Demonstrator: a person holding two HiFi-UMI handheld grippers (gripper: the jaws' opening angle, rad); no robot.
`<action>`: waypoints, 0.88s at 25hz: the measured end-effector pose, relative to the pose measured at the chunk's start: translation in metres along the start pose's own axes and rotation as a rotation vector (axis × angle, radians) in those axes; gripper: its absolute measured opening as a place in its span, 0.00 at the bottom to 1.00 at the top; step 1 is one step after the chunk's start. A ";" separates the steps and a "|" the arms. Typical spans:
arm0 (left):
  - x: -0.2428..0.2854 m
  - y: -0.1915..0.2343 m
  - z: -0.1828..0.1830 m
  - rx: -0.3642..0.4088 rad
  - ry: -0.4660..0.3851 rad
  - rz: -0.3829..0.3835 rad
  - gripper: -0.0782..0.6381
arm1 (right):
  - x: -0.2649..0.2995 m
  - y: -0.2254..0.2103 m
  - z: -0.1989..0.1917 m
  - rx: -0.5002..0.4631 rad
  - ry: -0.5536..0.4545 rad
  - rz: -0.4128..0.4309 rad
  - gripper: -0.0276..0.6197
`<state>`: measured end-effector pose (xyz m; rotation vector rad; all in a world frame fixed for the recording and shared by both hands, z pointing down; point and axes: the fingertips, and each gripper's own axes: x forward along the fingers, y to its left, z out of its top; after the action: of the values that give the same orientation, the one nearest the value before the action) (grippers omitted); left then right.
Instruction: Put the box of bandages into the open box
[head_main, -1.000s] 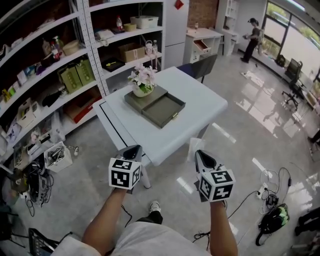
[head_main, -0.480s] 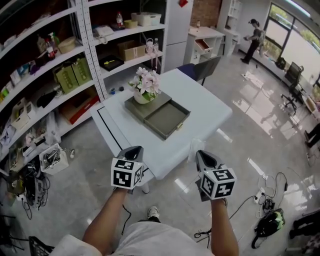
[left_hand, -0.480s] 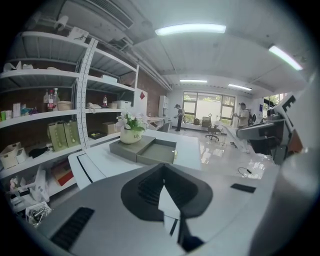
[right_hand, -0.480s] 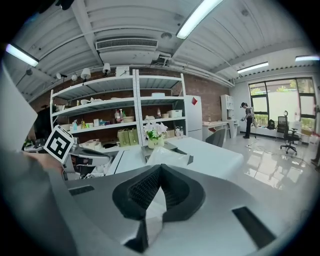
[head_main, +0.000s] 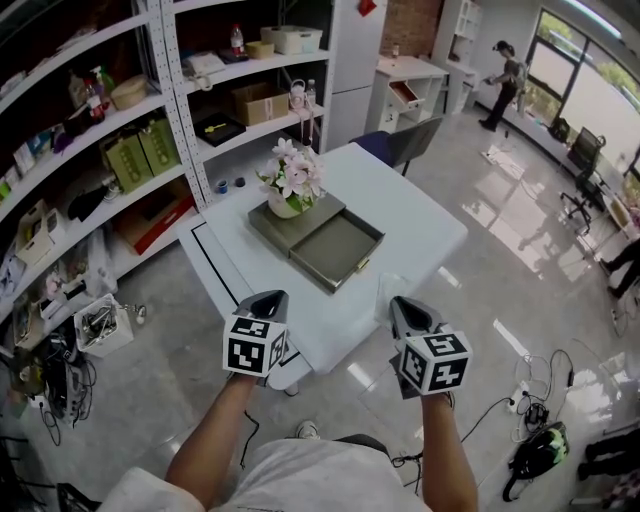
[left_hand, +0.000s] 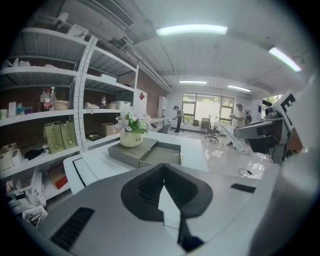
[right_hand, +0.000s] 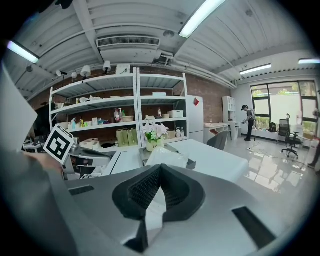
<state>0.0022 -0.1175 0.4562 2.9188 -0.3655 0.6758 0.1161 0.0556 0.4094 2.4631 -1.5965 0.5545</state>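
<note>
A flat grey box (head_main: 335, 250) lies open on the white table (head_main: 410, 215), its tray pulled out toward me; it also shows in the left gripper view (left_hand: 160, 152). A whitish wrapped packet (head_main: 392, 291), seemingly the box of bandages, sits at the table's near right edge, straight ahead in the right gripper view (right_hand: 167, 157). My left gripper (head_main: 268, 298) hovers short of the table's near edge, jaws shut and holding nothing (left_hand: 163, 170). My right gripper (head_main: 405, 304) hangs just before the packet, also shut and holding nothing (right_hand: 159, 170).
A pot of pink-white flowers (head_main: 292, 180) stands on the grey box's closed half. Loaded metal shelves (head_main: 120, 140) line the left. A dark chair (head_main: 415, 135) stands behind the table. Cables (head_main: 540, 380) and a wire bin (head_main: 100, 322) lie on the floor. A person (head_main: 505, 70) stands far off.
The table has slid slightly in the head view as the person shifted toward it. Both grippers keep their pose and stay shut.
</note>
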 end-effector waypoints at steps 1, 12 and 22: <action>0.002 0.002 0.001 -0.001 -0.002 0.002 0.12 | 0.003 0.000 0.002 -0.002 -0.002 0.002 0.05; 0.018 0.029 0.008 -0.013 -0.006 0.050 0.12 | 0.046 -0.008 0.020 -0.042 -0.003 0.041 0.05; 0.048 0.054 0.013 -0.047 0.009 0.139 0.12 | 0.108 -0.027 0.039 -0.079 0.011 0.140 0.05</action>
<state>0.0356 -0.1817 0.4698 2.8647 -0.5789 0.6886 0.1881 -0.0375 0.4170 2.3011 -1.7611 0.5120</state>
